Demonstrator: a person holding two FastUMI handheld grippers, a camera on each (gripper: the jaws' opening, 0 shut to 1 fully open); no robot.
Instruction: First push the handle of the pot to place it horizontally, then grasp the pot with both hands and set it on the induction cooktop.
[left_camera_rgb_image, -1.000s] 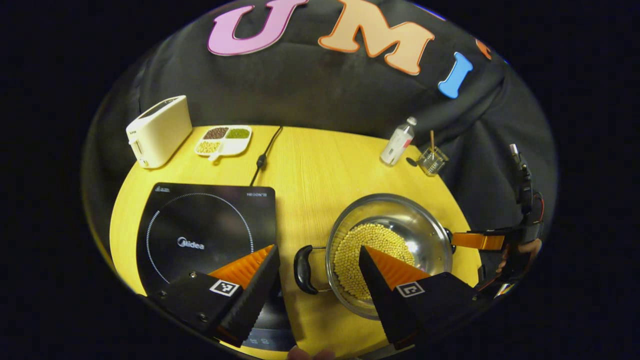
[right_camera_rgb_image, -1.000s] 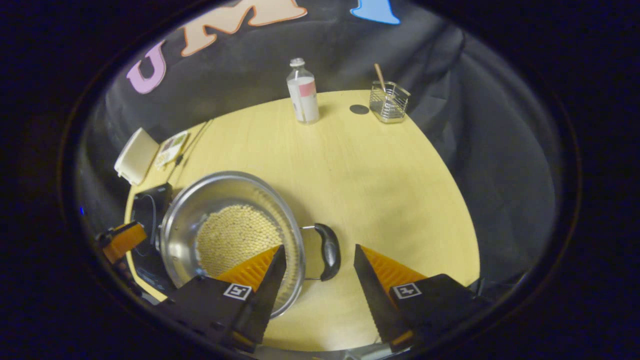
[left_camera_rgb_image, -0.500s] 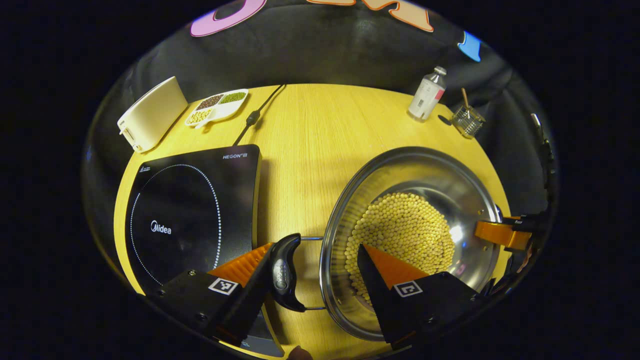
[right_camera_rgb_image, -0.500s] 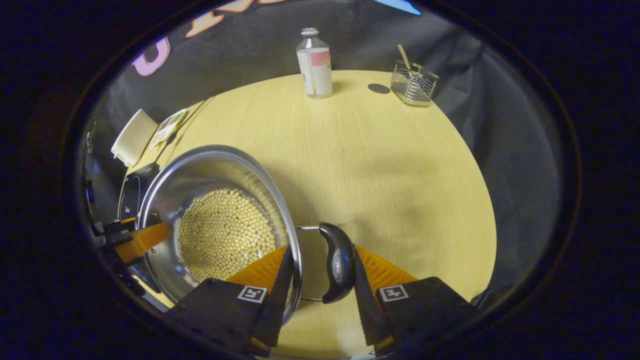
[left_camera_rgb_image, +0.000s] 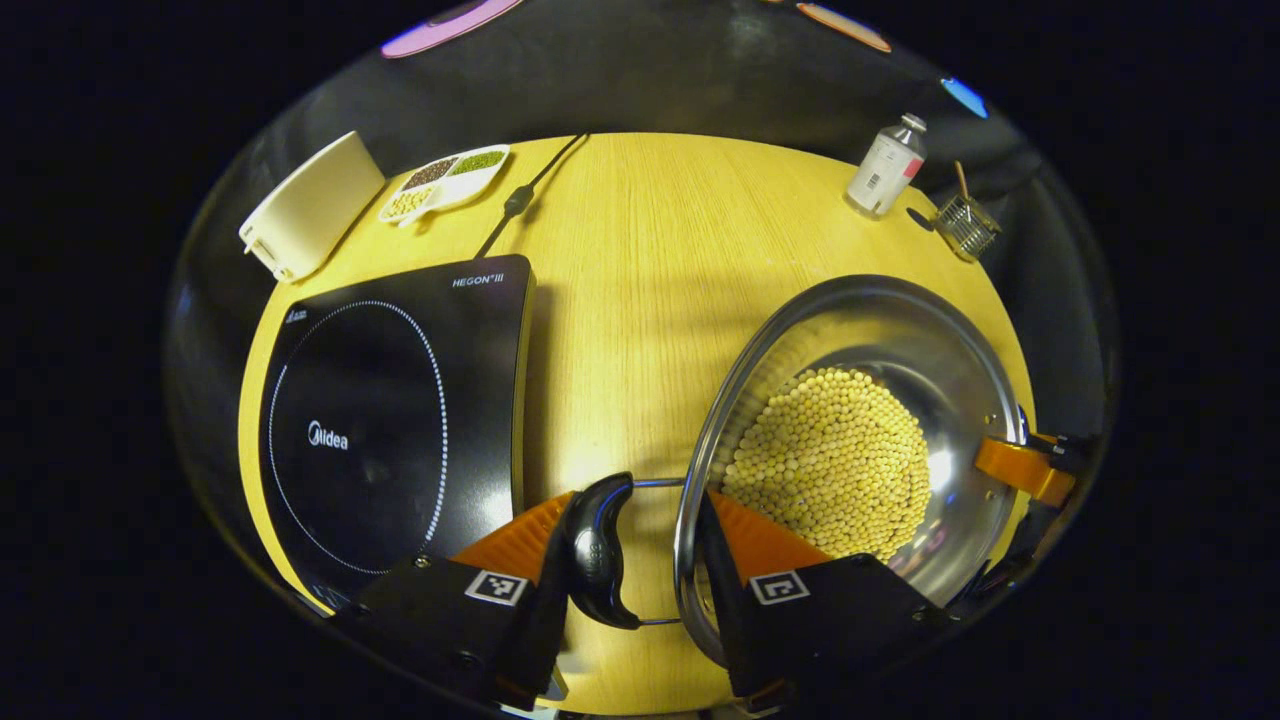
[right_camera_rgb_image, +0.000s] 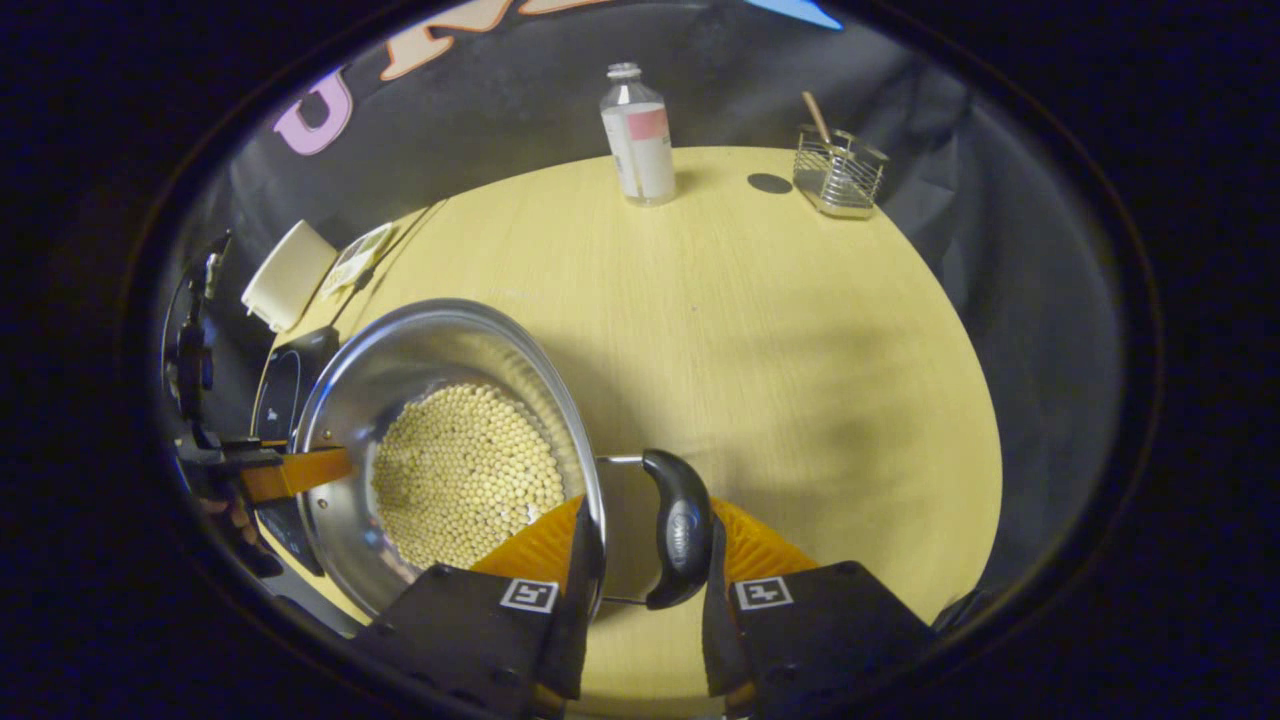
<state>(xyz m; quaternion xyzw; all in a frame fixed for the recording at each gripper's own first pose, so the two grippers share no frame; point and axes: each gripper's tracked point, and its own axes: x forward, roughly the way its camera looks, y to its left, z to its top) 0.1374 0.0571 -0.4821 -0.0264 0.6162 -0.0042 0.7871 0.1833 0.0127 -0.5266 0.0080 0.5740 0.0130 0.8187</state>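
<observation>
- Left gripper (left_camera_rgb_image: 628, 560): the jaws were narrowed around the pot's left side handle (left_camera_rgb_image: 598, 550). One finger lay against the handle's outer face; the other sat at the pot wall, just inside the steel rim. A sliver of gap showed on the inner side, so a full clamp could not be told.
- Right gripper (right_camera_rgb_image: 645, 565): it mirrored the left. Its jaws bracketed the opposite side handle (right_camera_rgb_image: 680, 525), one finger outside the black grip, the other at the rim. Here too a firm two-sided pinch could not be confirmed.
- Pose: each gripper reached in low and roughly level from the near edge. The two faced each other across the pot. In the right gripper view the left gripper appeared at the pot's far side, held by a hand.
- Task object: the stainless pot (left_camera_rgb_image: 930, 340), holding a layer of soybeans (left_camera_rgb_image: 835, 460), stood on the yellow table (left_camera_rgb_image: 640, 260). It sat just right of the induction cooktop (left_camera_rgb_image: 390, 400) and not on it.
- Technique, as judged: both grips should seat fully before any lift. The lift should be level and simultaneous, so the beans stay put and the loop handles do not pivot. The carry is a short sideways move, ending centred in the cooktop's dotted ring.
- Surroundings: toaster (left_camera_rgb_image: 310, 205), divided dish of beans (left_camera_rgb_image: 445, 180), bottle (right_camera_rgb_image: 640, 135) and wire holder (right_camera_rgb_image: 840, 170) stood well apart along the far edge.
</observation>
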